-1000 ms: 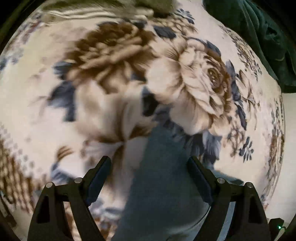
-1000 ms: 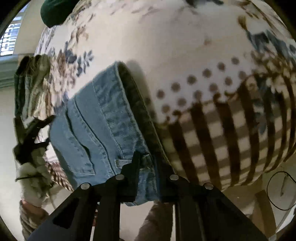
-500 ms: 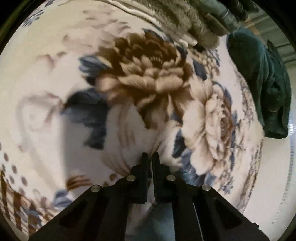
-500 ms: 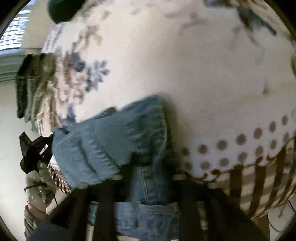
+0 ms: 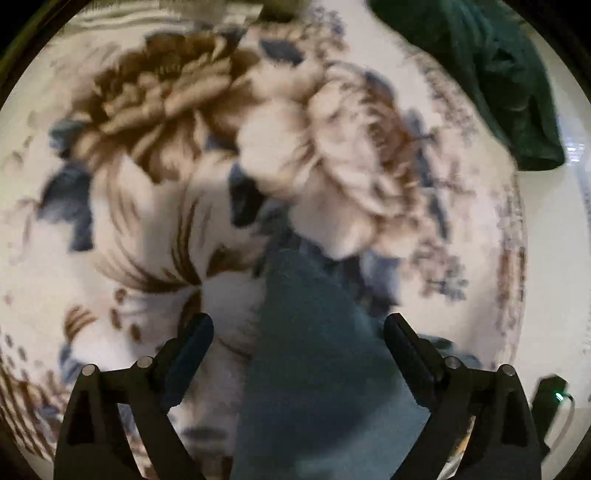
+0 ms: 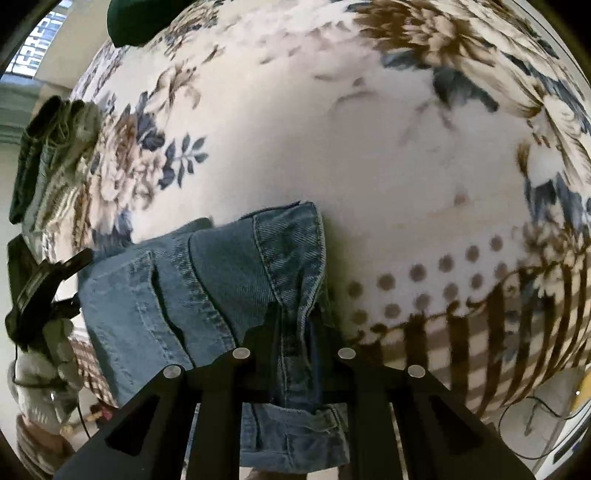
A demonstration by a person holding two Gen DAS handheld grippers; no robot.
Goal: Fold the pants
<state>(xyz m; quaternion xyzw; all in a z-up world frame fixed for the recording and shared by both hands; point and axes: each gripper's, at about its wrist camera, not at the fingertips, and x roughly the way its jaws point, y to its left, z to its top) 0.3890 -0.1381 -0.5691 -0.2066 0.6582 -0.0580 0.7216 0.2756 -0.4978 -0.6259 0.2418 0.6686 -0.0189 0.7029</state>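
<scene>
The blue denim pants [image 6: 229,280] lie folded on a floral blanket [image 6: 351,147]. My right gripper [image 6: 293,321] is shut on the pants' seamed edge and holds it just above the blanket. In the left wrist view the pants [image 5: 314,369] show as a blurred blue strip running between the fingers. My left gripper [image 5: 297,332] is open, with its fingers on either side of the denim and not touching it. The left gripper also shows in the right wrist view [image 6: 48,284] at the pants' far left end.
A dark green garment [image 5: 491,74] lies at the blanket's far right corner, also seen in the right wrist view [image 6: 140,18]. A stack of folded olive and striped clothes [image 6: 48,155] sits at the blanket's left edge. Cables [image 6: 528,413] lie on the floor at right.
My left gripper was shut half a second ago and has now opened around the denim. My right gripper stays shut on the pants and has shifted the fold across the blanket.
</scene>
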